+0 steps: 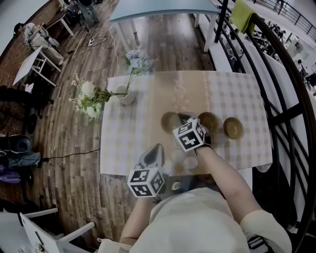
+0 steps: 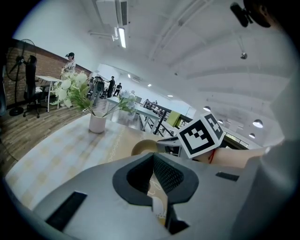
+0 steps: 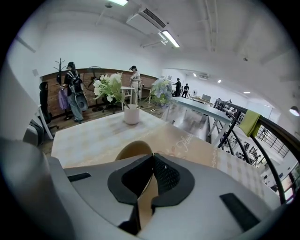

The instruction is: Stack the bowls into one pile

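A wood plank floor (image 1: 69, 128) fills the left of the head view, with white chairs (image 1: 42, 66) at upper left and another white chair (image 1: 74, 229) at lower left. A pale blue table (image 1: 163, 9) sits at top centre. A black metal railing (image 1: 289, 99) curves down the right edge, with a yellow-green cloth (image 1: 242, 15) draped on it. The counter (image 1: 237, 94) wears a checked cloth. In the right gripper view, a brown brick wall (image 3: 89, 79) stands centre left under a white ceiling (image 3: 225, 37) with strip lights (image 3: 169, 38).
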Motion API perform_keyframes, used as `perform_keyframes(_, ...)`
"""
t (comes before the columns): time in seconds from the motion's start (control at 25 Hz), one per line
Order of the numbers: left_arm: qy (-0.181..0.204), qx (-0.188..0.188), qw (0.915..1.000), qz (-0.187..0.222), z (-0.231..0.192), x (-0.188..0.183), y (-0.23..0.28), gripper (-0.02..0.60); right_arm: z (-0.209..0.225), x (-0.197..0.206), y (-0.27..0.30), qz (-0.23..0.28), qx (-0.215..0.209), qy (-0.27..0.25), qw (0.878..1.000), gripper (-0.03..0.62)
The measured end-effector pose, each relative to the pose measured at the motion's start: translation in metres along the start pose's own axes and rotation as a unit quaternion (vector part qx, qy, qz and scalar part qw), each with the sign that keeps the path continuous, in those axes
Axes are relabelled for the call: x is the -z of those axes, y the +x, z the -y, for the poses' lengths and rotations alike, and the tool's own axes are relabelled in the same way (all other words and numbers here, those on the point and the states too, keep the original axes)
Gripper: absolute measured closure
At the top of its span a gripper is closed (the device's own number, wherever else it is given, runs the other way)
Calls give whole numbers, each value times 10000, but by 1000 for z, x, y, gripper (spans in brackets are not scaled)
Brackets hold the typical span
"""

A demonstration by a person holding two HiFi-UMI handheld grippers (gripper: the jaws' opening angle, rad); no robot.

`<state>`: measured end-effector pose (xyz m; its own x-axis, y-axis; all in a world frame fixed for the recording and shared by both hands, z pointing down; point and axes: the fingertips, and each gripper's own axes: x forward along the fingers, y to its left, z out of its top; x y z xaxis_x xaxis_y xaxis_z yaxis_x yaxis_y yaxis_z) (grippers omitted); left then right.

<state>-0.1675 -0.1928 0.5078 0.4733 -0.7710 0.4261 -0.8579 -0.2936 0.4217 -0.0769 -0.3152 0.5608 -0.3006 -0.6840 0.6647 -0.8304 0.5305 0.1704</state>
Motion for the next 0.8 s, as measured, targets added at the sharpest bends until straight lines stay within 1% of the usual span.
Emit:
perform_keyframes(0.32, 138, 168, 9998, -7, 11, 4, -20, 578, 0, 4, -29, 102, 266, 101, 9995, 589)
perform_keyframes(0.52, 243, 320, 9992, -78, 18, 9, -29, 578, 3, 7, -47, 158, 464, 205, 9986, 589)
perform_keyframes(0.8, 376, 514, 9979, -148, 26, 8, -25, 578, 19, 14, -60, 169, 727, 341, 9966, 589)
